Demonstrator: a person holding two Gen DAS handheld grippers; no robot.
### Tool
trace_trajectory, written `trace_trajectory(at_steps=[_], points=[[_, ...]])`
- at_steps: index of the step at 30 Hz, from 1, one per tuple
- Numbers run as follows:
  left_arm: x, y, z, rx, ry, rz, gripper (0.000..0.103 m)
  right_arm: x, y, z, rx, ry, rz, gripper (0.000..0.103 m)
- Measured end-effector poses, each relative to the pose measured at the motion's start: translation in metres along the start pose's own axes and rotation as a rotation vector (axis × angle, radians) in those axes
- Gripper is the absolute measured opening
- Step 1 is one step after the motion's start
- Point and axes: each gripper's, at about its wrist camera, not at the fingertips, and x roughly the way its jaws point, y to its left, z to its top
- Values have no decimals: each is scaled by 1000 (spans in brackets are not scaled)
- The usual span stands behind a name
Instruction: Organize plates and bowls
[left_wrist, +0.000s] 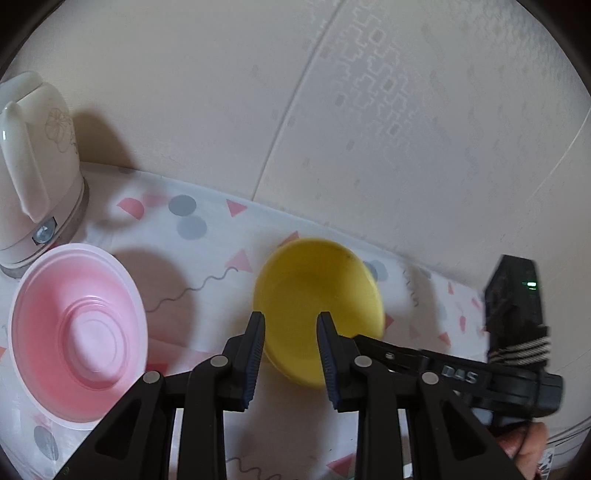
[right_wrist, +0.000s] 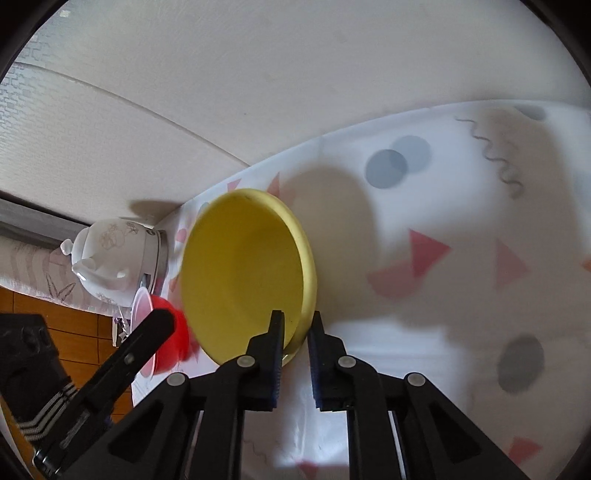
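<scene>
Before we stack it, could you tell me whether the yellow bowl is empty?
Empty: the yellow bowl shows only bare yellow inside, in both wrist views.

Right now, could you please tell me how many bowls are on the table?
2: a yellow bowl near the wall, its rim between the right tool fingers, and a pink bowl beside the white kettle. Others may be hidden.

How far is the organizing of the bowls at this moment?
Nothing looks stacked yet. In hand: the right gripper is shut on the near rim of the yellow bowl, which sits tilted on the patterned tablecloth. The left gripper is open just in front of that bowl. Left to do: the pink bowl stands apart beside the white kettle.
</scene>
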Motion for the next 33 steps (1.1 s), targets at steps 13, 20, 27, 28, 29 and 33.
trace_trajectory(at_steps=[13, 20, 27, 28, 29, 33], points=[[28, -14, -17, 104, 97, 104, 12, -19, -17, -22, 33, -22, 16, 12], [15, -26, -29, 150, 78, 114, 12, -29, -20, -35, 50, -44, 25, 12], [0, -29, -41, 157, 66, 114, 12, -39, -16, -46, 34, -61, 25, 12], [-2, -30, -43, 157, 63, 113, 12, -40, -14, -48, 25, -68, 19, 12], [-7, -30, -45, 154, 56, 110, 12, -42, -12, -50, 19, -75, 16, 12], [-26, -30, -53, 148, 24, 92, 12, -53, -3, -61, -15, -102, 24, 12]])
